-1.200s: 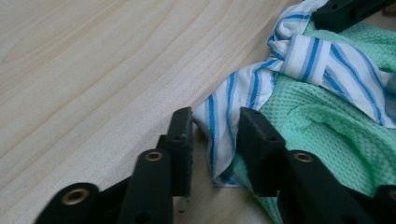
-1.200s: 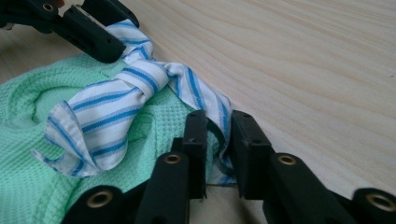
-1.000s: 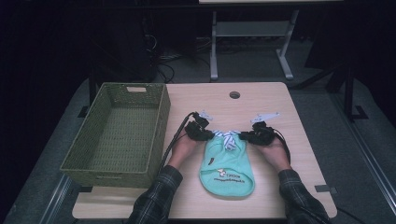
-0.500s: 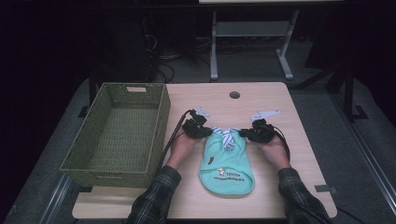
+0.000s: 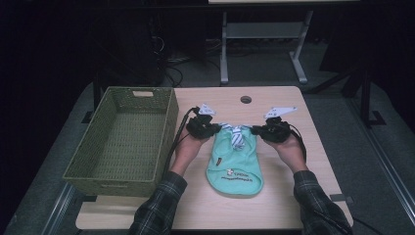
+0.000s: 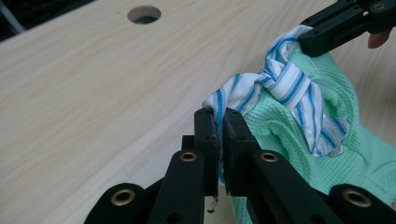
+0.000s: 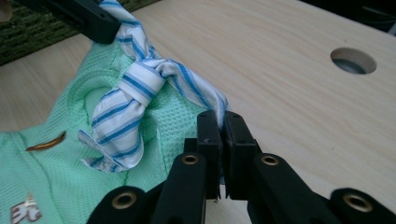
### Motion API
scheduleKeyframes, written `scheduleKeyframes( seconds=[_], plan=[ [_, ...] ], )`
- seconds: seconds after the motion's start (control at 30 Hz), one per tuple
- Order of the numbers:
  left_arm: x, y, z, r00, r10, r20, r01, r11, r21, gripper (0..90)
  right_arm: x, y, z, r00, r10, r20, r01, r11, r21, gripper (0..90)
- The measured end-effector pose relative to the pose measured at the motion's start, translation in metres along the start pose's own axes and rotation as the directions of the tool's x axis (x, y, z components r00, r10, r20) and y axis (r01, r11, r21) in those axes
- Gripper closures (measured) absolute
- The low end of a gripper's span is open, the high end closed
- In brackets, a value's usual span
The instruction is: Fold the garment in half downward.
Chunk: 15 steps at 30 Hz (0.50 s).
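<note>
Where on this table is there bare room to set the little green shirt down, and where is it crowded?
Bare wood lies beyond the mint-green pet shirt around the cable hole, and along the right edge past the right gripper. The woven basket is empty. Crowded: the middle, where the left gripper and the right pinch the striped collar.

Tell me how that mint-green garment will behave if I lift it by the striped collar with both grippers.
The green garment looks like soft knit lying flat, so it will probably hang limp and sag between the left gripper and right gripper. It seems light. The striped collar is thin, knotted cloth pinched near its edges, so it might slip out.
</note>
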<state>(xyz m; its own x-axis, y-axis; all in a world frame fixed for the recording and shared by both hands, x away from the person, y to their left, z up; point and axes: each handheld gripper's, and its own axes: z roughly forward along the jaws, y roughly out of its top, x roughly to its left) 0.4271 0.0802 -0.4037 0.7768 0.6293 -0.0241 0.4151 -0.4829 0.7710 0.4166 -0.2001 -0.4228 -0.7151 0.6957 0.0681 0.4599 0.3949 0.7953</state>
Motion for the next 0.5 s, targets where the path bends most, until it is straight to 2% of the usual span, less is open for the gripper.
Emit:
scheduleKeyframes(
  seconds=[0.2, 0.3, 0.4, 0.5],
  plan=[
    [-0.005, 0.019, -0.021, 0.9992, 0.018, -0.036, -0.020, 0.9979, -0.062, 85.7, 0.003, 0.020, -0.017, 0.9989, -0.038, 0.027, 0.039, 0.998, -0.048, 86.6],
    [-0.008, 0.026, -0.030, 0.9976, 0.040, -0.056, -0.044, 0.9957, -0.081, 85.6, 0.005, 0.030, -0.025, 0.9981, -0.045, 0.042, 0.048, 0.997, -0.067, 86.6],
    [-0.013, 0.027, -0.036, 0.9967, 0.041, -0.070, -0.048, 0.9936, -0.103, 85.6, 0.007, 0.034, -0.030, 0.9971, -0.054, 0.054, 0.059, 0.994, -0.090, 86.6],
    [-0.018, 0.022, -0.038, 0.9953, 0.053, -0.081, -0.061, 0.9925, -0.106, 85.4, 0.012, 0.030, -0.031, 0.9971, -0.052, 0.056, 0.057, 0.993, -0.102, 86.6]
  ],
)
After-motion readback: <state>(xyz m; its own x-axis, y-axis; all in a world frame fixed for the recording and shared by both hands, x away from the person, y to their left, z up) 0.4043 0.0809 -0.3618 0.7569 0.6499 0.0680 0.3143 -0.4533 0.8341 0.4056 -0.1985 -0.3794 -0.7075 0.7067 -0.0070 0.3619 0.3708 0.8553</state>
